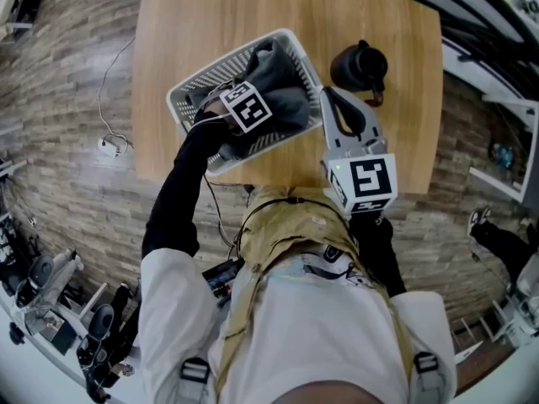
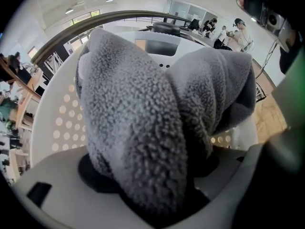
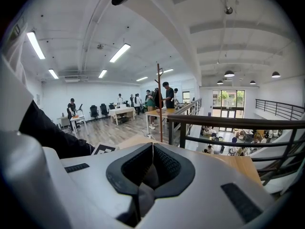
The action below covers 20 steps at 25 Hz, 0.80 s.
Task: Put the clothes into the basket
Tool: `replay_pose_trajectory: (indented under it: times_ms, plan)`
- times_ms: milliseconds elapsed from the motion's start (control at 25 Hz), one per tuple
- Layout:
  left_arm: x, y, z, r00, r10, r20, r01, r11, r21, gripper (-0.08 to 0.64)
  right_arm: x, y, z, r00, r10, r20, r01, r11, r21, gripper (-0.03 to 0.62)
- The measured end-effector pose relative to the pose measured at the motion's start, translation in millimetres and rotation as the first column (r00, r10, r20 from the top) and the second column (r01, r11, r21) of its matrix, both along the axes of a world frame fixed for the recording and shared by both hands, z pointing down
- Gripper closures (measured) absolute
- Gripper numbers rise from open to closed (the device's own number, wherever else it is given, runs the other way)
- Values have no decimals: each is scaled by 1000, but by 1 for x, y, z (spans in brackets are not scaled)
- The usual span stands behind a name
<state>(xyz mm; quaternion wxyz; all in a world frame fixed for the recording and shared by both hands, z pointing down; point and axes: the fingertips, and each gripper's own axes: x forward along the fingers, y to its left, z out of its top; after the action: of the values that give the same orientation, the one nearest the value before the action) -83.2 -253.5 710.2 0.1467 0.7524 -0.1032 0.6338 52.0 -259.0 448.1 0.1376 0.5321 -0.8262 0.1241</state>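
**Head view.** We list a white basket (image 1: 290, 42) with holes in its walls, set slantwise on a wooden table (image 1: 404, 74). A grey fleece (image 1: 282, 91) lies inside it and fills most of it. The left claw (image 1: 249, 104) reaches down into the basket over the fleece. We see only its marker cube here, since the jaws are sunk out of sight. The right claw (image 1: 333, 99) hangs over the table just beside the basket's near corner, with its tips pointing toward a black jug (image 1: 358, 66) that stands apart from it.

**Left gripper view.** The left claw (image 2: 152, 173) has its jaws standing wide. The fleece (image 2: 143, 118) bulges up between them in two thick folds and lies over both dark pads. We see no squeeze on it. The basket wall (image 2: 57, 123) curves around behind.

**Right gripper view.** The right claw (image 3: 151, 163) has its jaws closed on each other with nothing between them. We see no cloth and no basket at its tips.
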Motion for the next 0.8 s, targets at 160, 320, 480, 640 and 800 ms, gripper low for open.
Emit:
replay_pose_trajectory:
  times_ms: [160, 320, 480, 640, 800]
  plan:
    - [-3, 3, -4, 1000, -7, 17, 6, 1000, 31, 163, 2, 2, -3, 1000, -2, 1, 2, 1000, 13, 571]
    - [-6, 1, -25, 999, 8, 37, -13, 991, 136, 158, 4, 6, -8, 1000, 15, 10, -15, 1000, 20, 571]
    - [-10, 6, -53, 1000, 18, 26, -23, 978, 206, 160, 2, 10, -14, 1000, 2, 16, -3, 999, 39, 571]
    - [-17, 13, -79, 1000, -10, 0, 10, 963, 268, 160, -2, 12, -20, 1000, -18, 24, 17, 998, 57, 571]
    - [-27, 27, -111, 998, -60, -26, 65, 949, 309, 160, -7, 17, -31, 999, -31, 29, 28, 997, 76, 571]
